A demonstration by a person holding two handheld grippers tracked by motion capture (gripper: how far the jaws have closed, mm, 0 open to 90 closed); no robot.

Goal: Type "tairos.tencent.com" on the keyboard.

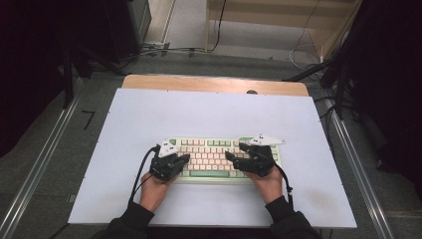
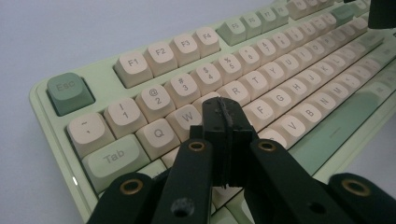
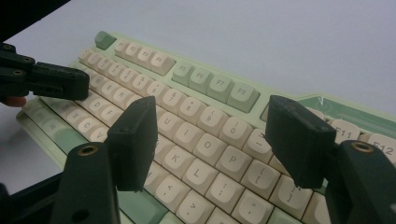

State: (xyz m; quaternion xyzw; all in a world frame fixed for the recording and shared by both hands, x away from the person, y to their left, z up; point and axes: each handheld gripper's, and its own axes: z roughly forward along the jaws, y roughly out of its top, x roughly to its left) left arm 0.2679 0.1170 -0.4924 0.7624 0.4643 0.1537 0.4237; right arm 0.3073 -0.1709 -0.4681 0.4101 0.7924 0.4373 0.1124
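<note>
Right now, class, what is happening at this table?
A person holds a gripper in each hand over a green and cream keyboard on a white table. The left gripper is shut, its tip above the letter keys near E and D. The right gripper is open above the O, P and L keys.

A white sheet (image 1: 149,119) covers the wooden worktop (image 1: 199,83); cables (image 1: 164,50) lie on the grey floor (image 1: 249,62) beyond.
</note>
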